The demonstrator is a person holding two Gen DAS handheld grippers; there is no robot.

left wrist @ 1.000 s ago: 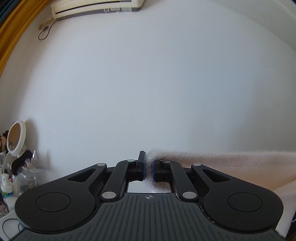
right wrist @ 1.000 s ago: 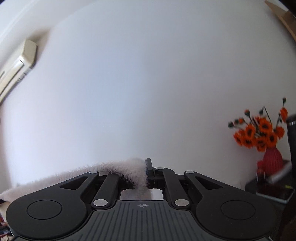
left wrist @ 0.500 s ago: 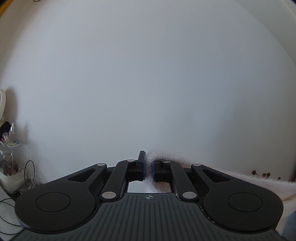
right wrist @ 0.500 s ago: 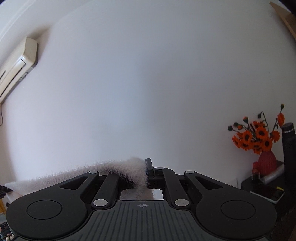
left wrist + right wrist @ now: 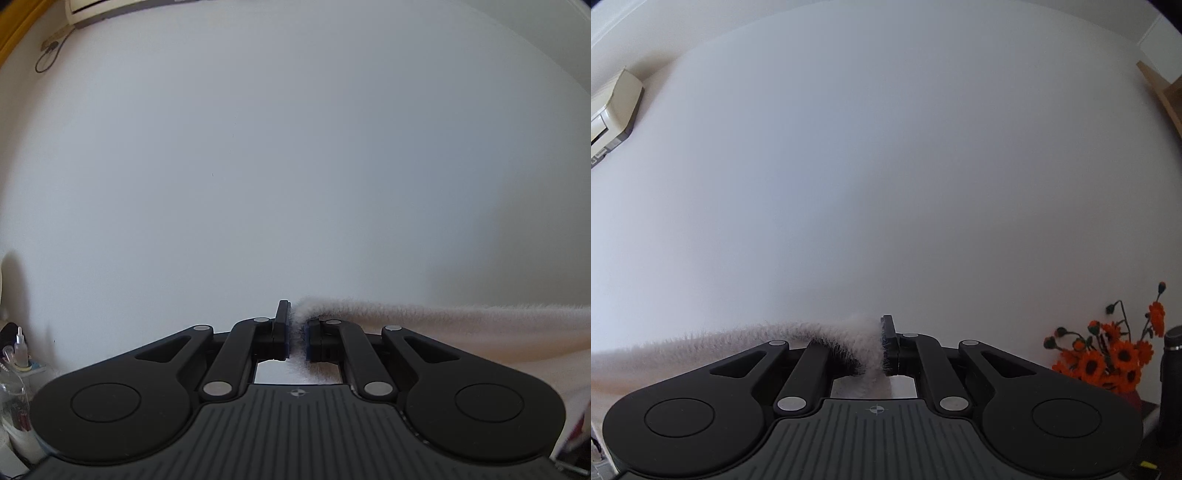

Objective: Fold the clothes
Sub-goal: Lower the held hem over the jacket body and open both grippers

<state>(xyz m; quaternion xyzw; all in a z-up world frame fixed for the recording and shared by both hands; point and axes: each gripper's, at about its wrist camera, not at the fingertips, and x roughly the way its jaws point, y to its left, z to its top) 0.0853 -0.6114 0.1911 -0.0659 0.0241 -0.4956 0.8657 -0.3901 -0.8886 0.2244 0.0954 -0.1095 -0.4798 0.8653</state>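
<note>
A fluffy cream-white garment is held up in the air before a plain white wall. My left gripper is shut on one end of its top edge, and the fabric runs off to the right. In the right wrist view the same fluffy garment stretches away to the left from my right gripper, which is shut on its other end. The fleece covers the right gripper's left finger. Both grippers point roughly level at the wall. The lower part of the garment is hidden under the gripper bodies.
A wall air conditioner hangs at the top left, also the air conditioner in the right wrist view. Small bottles stand low on the left. Orange flowers in a red vase and a dark bottle stand at the right.
Both grippers rose with the garment still clamped. The left view swung sideways: mirror and clutter slid off left, the air conditioner left view and returned. In the right view the flowers sank lower.
</note>
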